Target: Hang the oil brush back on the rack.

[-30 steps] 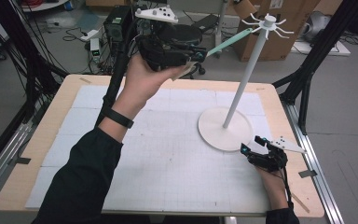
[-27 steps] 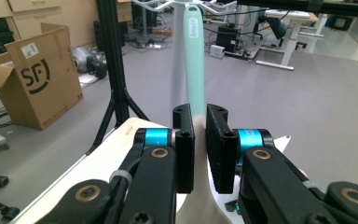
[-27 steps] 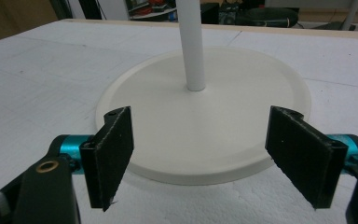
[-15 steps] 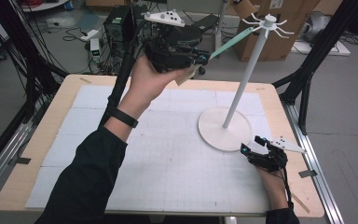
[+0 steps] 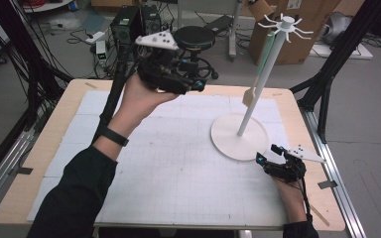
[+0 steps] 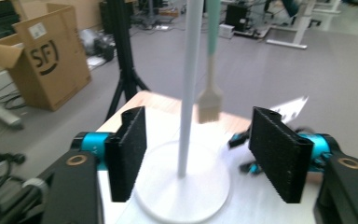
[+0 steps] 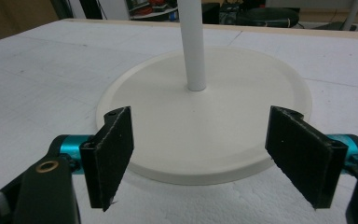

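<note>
My left gripper (image 5: 196,85) is spread, empty, raised; brush (image 6: 210,105) hangs on stand (image 6: 186,88) ahead. Right gripper (image 7: 205,156) is spread, stand base (image 7: 205,116) just ahead.

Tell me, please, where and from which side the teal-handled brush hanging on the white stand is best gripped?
Grip the teal-handled brush on its long slim handle, just above the tan bristle head. Come from the side away from the white stand's pole, since the brush hangs upright close beside the pole; probably easiest for the open left tool.
</note>
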Demonstrator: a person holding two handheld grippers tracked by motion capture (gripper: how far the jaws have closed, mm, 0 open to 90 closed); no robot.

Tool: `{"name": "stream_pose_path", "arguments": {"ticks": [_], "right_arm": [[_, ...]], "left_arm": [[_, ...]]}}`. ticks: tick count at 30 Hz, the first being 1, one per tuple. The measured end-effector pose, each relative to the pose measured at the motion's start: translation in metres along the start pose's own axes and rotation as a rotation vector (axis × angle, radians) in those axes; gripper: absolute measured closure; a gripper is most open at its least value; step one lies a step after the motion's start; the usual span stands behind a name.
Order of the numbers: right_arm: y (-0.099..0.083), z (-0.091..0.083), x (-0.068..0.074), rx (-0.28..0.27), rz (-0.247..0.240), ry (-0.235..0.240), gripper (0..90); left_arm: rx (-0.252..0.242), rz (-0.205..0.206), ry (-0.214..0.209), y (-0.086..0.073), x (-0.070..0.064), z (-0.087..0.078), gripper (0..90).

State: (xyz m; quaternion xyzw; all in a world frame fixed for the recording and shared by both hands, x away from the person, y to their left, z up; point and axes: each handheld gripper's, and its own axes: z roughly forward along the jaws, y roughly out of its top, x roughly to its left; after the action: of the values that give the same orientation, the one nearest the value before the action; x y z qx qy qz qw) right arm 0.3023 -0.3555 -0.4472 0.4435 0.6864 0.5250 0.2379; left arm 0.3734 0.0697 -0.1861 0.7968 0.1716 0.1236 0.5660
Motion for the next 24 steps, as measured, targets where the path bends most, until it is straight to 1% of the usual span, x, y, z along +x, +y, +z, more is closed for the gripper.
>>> {"name": "stream_pose_path", "arguments": {"ticks": [2,4,6,8,9,13,17,20,21,22,24], "right_arm": [[0.0,0.0,0.0,0.001,-0.001,0.0,22.7],[0.0,0.0,0.0,0.003,-0.006,-0.001,22.7],[0.0,0.0,0.0,0.004,-0.005,-0.001,22.7],[0.0,0.0,0.0,0.003,-0.01,-0.002,22.7],[0.0,0.0,0.0,0.005,-0.007,-0.001,22.7],[0.0,0.0,0.0,0.003,-0.012,-0.003,22.7],[0.0,0.0,0.001,0.002,-0.012,-0.005,22.7],[0.0,0.0,0.001,0.002,-0.012,-0.006,22.6],[0.0,0.0,0.001,0.003,-0.012,-0.007,22.5],[0.0,0.0,0.001,0.002,-0.012,-0.008,22.5],[0.0,0.0,0.001,0.002,-0.013,-0.008,22.5]], "left_arm": [[0.004,-0.01,0.015,-0.019,0.005,-0.011,32.1],[0.004,-0.026,0.032,-0.039,0.008,-0.022,31.4],[0.017,-0.028,0.055,-0.06,0.011,-0.033,29.5],[0.034,-0.027,0.068,-0.081,0.011,-0.044,28.4],[0.038,-0.031,0.076,-0.091,0.011,-0.049,27.9],[0.056,-0.027,0.098,-0.13,0.011,-0.07,25.9],[0.068,-0.045,0.125,-0.168,0.012,-0.089,24.3],[0.075,-0.067,0.159,-0.195,0.016,-0.102,23.6],[0.08,-0.068,0.165,-0.203,0.017,-0.106,23.0],[0.079,-0.082,0.174,-0.211,0.018,-0.11,22.8],[0.095,-0.09,0.195,-0.225,0.02,-0.116,22.6]]}}
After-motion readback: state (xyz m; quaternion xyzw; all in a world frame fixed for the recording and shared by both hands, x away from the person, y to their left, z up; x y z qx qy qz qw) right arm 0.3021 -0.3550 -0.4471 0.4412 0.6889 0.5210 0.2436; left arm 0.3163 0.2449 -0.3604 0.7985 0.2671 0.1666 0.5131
